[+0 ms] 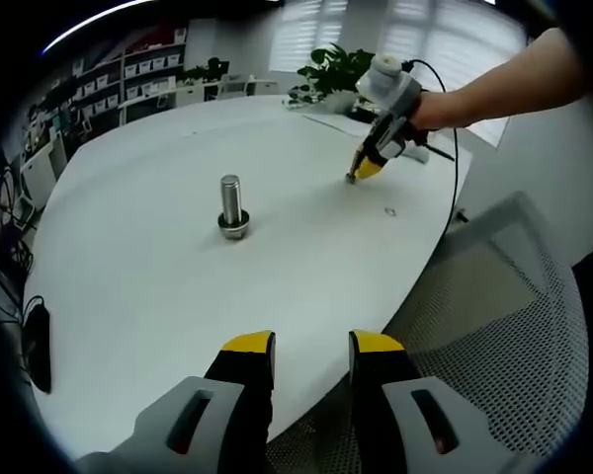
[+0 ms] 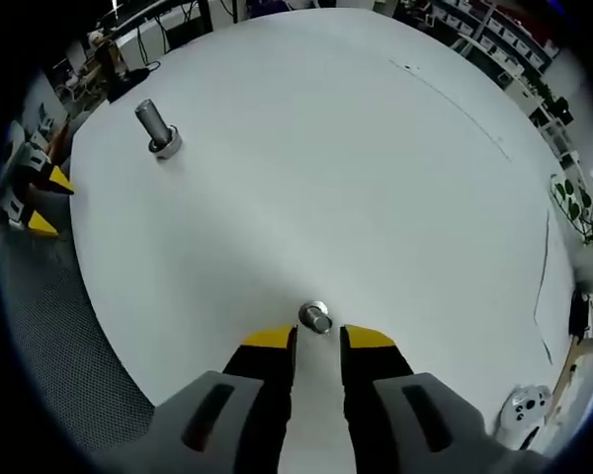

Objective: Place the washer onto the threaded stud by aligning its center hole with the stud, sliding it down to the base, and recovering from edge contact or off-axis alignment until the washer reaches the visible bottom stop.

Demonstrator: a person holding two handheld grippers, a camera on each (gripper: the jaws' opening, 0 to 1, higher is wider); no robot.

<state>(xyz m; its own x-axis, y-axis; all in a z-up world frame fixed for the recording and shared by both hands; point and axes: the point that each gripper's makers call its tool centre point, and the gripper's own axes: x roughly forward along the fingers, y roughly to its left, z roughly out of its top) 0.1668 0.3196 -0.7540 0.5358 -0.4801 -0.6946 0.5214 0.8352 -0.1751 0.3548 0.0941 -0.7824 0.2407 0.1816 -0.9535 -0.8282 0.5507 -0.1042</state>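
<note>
One washer (image 2: pixel 315 318) before right claw (image 2: pixel 318 339), threaded stud (image 2: pixel 156 126) upright, no legible writing

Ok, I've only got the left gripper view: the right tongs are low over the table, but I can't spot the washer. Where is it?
Observer: In the right gripper view the washer lies flat on the table, just beyond the open tips of the right tongs, ungripped.
Operator: Which way to the stud from there?
Observer: In that view the stud stands upright far up-left, with the left tongs at the table edge.
</note>
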